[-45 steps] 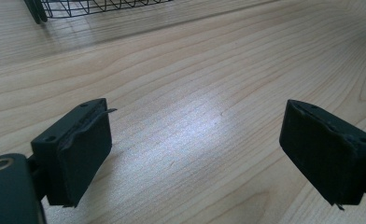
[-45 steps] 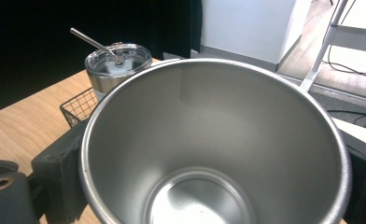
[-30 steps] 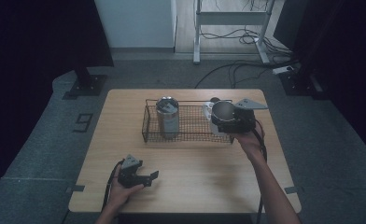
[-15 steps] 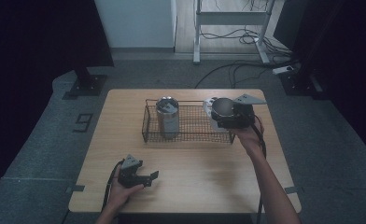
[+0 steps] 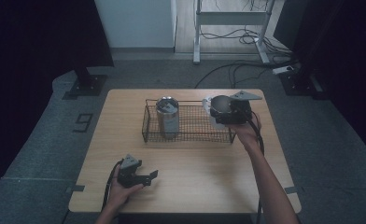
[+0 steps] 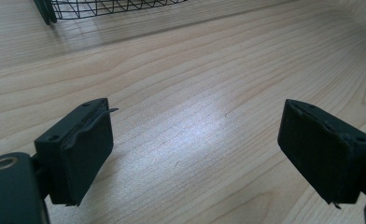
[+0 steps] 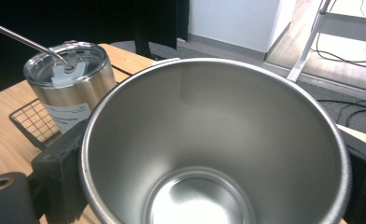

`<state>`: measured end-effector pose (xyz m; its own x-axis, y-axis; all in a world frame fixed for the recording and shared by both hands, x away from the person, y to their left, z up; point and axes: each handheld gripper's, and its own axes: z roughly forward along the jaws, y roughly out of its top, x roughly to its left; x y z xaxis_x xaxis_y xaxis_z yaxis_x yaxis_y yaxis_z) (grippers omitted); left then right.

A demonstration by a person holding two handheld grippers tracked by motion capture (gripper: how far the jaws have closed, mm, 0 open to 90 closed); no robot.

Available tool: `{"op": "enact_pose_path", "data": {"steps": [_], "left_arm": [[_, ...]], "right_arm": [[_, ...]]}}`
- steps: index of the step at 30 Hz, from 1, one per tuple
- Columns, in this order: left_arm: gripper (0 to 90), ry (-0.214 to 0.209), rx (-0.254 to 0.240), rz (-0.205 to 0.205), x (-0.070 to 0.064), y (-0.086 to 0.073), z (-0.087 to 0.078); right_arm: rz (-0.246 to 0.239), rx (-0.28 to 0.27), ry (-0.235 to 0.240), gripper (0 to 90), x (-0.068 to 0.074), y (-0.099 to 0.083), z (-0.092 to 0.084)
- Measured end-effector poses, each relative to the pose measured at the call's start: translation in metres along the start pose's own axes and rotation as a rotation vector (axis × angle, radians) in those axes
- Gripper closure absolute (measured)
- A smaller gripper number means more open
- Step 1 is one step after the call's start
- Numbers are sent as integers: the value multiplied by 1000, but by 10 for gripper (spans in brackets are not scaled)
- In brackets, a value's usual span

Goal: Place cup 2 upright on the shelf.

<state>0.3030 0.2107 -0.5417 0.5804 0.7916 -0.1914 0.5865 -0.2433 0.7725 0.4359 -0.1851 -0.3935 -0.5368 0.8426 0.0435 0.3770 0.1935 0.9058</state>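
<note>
My right gripper (image 5: 228,112) is shut on an open, empty steel cup (image 5: 220,106), held above the right end of a black wire basket (image 5: 190,140). In the right gripper view the cup (image 7: 209,140) sits between the jaws with its mouth toward the camera. A lidded steel tumbler (image 5: 167,116) with a metal straw (image 7: 27,43) stands upright in the basket's left part. My left gripper (image 5: 148,176) rests near the table's front left, lying level. Its jaws have just been closing a little; they remain open (image 6: 195,149) with only bare wood between them.
The wooden table (image 5: 195,186) has free room in front of the basket. The basket's corner (image 6: 111,7) lies well ahead of the left jaws. Beyond the table are a dark stand, a metal frame and floor cables (image 5: 237,70).
My right gripper has carried the cup slightly left and farther back over the basket's right end. The left hand has stayed in place.
</note>
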Motion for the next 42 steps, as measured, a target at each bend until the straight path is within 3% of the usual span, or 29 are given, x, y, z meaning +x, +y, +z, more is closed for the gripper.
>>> {"op": "enact_pose_path", "data": {"steps": [19,42], "left_arm": [[107,7,2,-2,1,-1,0],[107,5,8,1,1,-1,0]], "right_arm": [[7,26,-14,64,-11,-4,24],[22,79,-29,63,-18,-25,49]]}}
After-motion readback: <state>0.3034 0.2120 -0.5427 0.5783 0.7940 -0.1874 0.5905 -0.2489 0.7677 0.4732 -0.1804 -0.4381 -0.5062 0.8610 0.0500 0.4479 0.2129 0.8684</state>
